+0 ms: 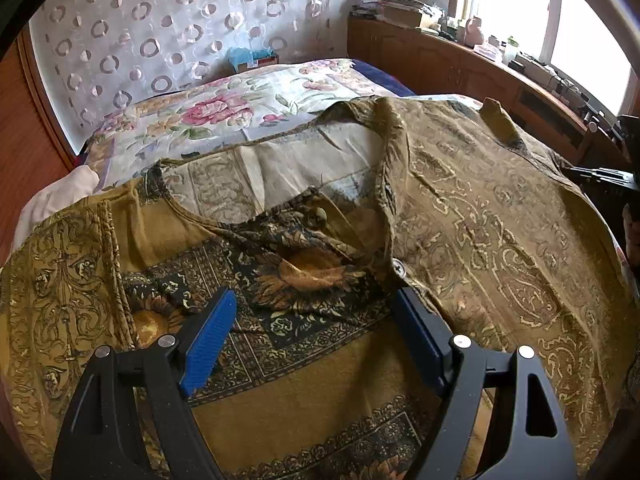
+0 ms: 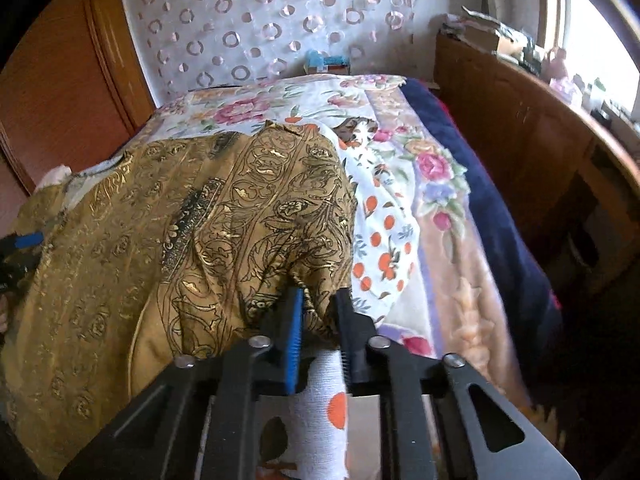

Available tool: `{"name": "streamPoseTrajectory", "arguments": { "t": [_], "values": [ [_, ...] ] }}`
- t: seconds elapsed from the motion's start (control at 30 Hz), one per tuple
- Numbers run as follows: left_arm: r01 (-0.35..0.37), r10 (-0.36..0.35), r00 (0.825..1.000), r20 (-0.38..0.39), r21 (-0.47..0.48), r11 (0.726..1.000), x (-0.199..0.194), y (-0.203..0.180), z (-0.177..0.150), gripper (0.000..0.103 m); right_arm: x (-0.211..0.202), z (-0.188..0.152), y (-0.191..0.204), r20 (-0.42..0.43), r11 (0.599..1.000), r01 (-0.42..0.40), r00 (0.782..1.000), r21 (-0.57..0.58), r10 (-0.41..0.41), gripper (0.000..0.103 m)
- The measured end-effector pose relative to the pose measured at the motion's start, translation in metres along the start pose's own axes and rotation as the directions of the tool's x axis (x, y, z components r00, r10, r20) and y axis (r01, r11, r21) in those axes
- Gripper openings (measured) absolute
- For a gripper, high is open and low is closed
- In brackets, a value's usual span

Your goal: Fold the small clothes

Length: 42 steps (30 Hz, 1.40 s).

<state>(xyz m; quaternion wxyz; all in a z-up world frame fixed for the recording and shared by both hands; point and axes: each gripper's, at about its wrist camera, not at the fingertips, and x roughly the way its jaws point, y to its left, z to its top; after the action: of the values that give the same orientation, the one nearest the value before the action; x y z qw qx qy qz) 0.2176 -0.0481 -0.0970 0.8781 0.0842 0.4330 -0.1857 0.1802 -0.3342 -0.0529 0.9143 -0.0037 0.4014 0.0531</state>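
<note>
Looking down the left wrist view: left gripper [image 1: 312, 322] spread wide, nothing between its blue pads [image 1: 206, 340] — it hovers over the mustard patterned shirt [image 1: 480, 216], which fills the lower frame across the bed [image 1: 224, 108].

Right wrist view: right gripper [image 2: 318, 312] at lower centre, clenched on a bunched shirt edge [image 2: 314, 300]; orange-dotted white cloth [image 2: 380, 224] lies just right, over the floral bedspread [image 2: 440, 200].

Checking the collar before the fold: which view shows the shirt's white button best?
The left wrist view: the white button sits in plain sight on the gold patterned shirt, just beyond the open left gripper. The right wrist view shows no button, only the shirt's sleeve side.
</note>
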Motion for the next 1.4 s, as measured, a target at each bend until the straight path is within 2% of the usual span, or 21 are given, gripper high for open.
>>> {"name": "streamPoseTrajectory", "arguments": {
  "t": [0.17, 0.27, 0.37, 0.47, 0.57, 0.77, 0.9, 0.97, 1.03, 1.2, 1.3, 1.4],
  "values": [
    [-0.001, 0.001, 1.000, -0.002, 0.001, 1.000, 0.003, 0.000, 0.000, 0.087, -0.019, 0.003, 0.010, 0.072, 0.997, 0.044, 0.997, -0.067, -0.039, 0.008],
    [-0.004, 0.004, 1.000, -0.010, -0.003, 1.000, 0.005, 0.001, 0.000, 0.094, -0.029, 0.013, 0.020, 0.140, 0.996, 0.025, 0.990, -0.085, -0.013, 0.007],
    [-0.011, 0.011, 1.000, -0.023, -0.007, 1.000, 0.007, 0.001, -0.001, 0.102, -0.032, 0.020, 0.034, 0.173, 0.994, -0.025, 0.984, -0.111, 0.044, 0.007],
    [-0.013, 0.013, 1.000, -0.024, -0.007, 1.000, 0.008, -0.001, 0.000, 0.102, -0.022, 0.020, 0.051, 0.156, 0.986, -0.097, 0.981, -0.136, 0.118, 0.007],
    [-0.013, 0.013, 1.000, -0.023, -0.008, 1.000, 0.008, 0.000, 0.000, 0.102, -0.001, 0.012, 0.066, 0.098, 0.976, -0.148, 0.981, -0.162, 0.165, 0.008],
    [-0.018, 0.018, 1.000, 0.000, 0.009, 1.000, 0.002, -0.002, 0.000, 0.102, 0.033, -0.009, 0.072, -0.002, 0.968, -0.182, 0.983, -0.172, 0.184, 0.008],
    [-0.008, 0.008, 0.999, 0.047, 0.005, 1.000, -0.012, -0.003, 0.003, 0.102, 0.036, -0.014, 0.065, -0.010, 0.973, -0.170, 0.985, -0.158, 0.171, 0.008],
    [-0.002, 0.002, 0.997, 0.073, 0.002, 1.000, -0.020, -0.002, 0.004, 0.102, 0.032, -0.012, 0.062, -0.012, 0.974, -0.169, 0.985, -0.152, 0.170, 0.014],
    [0.006, -0.005, 0.995, 0.097, -0.004, 1.000, -0.028, -0.001, 0.006, 0.102, 0.026, -0.010, 0.063, 0.001, 0.977, -0.153, 0.988, -0.150, 0.155, 0.028],
    [0.025, -0.023, 0.990, 0.139, -0.013, 1.000, -0.044, 0.000, 0.008, 0.102, 0.000, 0.001, 0.045, 0.075, 0.987, -0.104, 0.991, -0.126, 0.114, 0.048],
    [0.031, -0.027, 0.988, 0.155, -0.019, 0.999, -0.049, 0.001, 0.007, 0.102, 0.004, 0.009, 0.029, 0.085, 0.993, -0.068, 0.994, -0.092, 0.076, 0.049],
    [0.039, -0.034, 0.987, 0.158, -0.028, 0.999, -0.050, 0.001, 0.004, 0.102, 0.027, 0.020, 0.015, 0.068, 0.997, -0.056, 0.996, -0.053, 0.060, 0.049]
  ]
}}
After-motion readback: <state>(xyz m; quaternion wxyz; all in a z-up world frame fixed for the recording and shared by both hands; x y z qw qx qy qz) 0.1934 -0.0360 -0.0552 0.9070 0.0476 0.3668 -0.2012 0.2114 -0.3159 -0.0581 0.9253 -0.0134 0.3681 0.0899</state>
